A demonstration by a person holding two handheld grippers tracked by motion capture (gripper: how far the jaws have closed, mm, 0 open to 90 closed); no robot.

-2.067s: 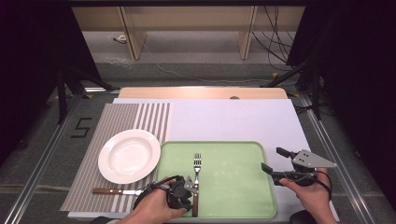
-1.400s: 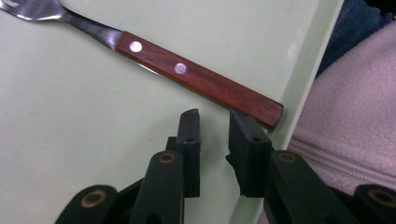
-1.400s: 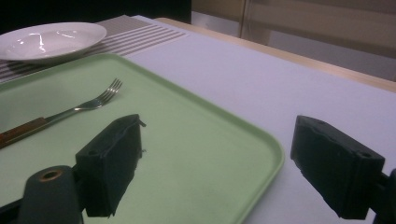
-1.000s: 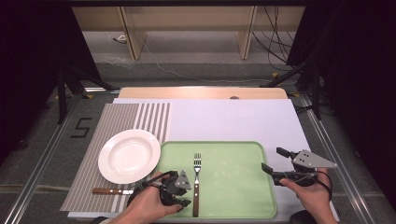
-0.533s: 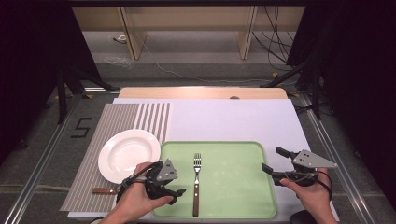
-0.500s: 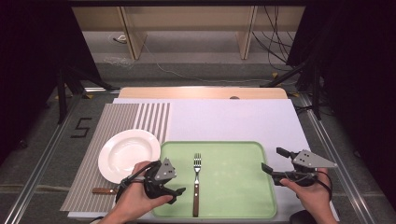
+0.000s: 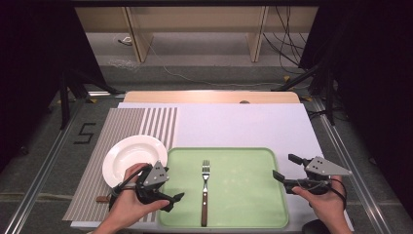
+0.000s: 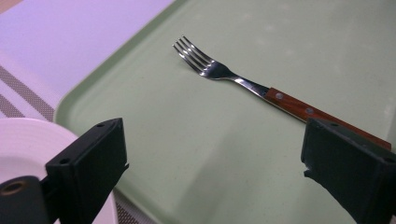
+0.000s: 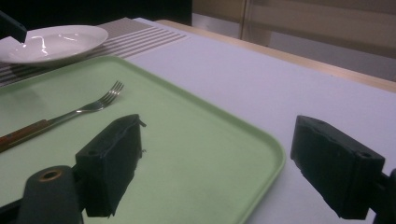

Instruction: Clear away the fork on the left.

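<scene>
Fork lies flat mid tray, tines at 12 o'clock. We judge it light, stiff, slick at the steel, so take the wood handle. Left gripper & right gripper both released, empty.

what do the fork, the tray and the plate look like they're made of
Fork: shiny metal tines and neck, likely steel, judging by the bright glints; the handle looks like reddish-brown wood with two metal rivets.
Tray: pale green with a matte, even surface and rounded rim, probably moulded plastic.
Plate: glossy white with sharp highlights in the right gripper view, likely glazed ceramic, though melamine is possible.
</scene>
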